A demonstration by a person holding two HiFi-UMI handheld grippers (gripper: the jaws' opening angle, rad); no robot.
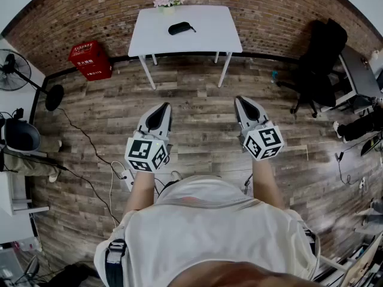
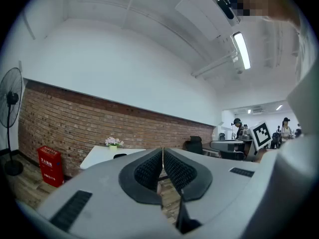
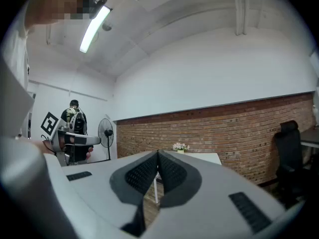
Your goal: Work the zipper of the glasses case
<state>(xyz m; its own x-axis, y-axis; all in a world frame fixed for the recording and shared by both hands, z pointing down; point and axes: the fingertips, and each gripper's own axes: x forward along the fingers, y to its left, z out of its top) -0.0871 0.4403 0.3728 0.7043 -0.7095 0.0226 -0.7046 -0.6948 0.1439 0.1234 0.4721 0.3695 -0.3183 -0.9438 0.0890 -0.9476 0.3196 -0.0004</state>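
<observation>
Left gripper (image 1: 166, 106) and right gripper (image 1: 239, 100), both clamped empty (well short of the table (image 1: 209, 36)), may just shove the glasses case (image 1: 179, 27)

The worktop (image 1: 206, 37) is smooth, matt white; the glasses case (image 1: 180, 27) on it looks black and faintly glossy. Behind the worktop is a rough red brick wall (image 1: 269, 17), under it a grainy wood-plank floor (image 1: 197, 115). The left gripper (image 2: 162, 153) and right gripper (image 3: 157, 156) are pale matt plastic, their fingers (image 2: 148, 172) dimpled black.

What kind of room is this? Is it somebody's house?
Probably not a house: it looks like an office or workroom. There is a black office chair, a desk beside it, a brick wall and a white table.
</observation>
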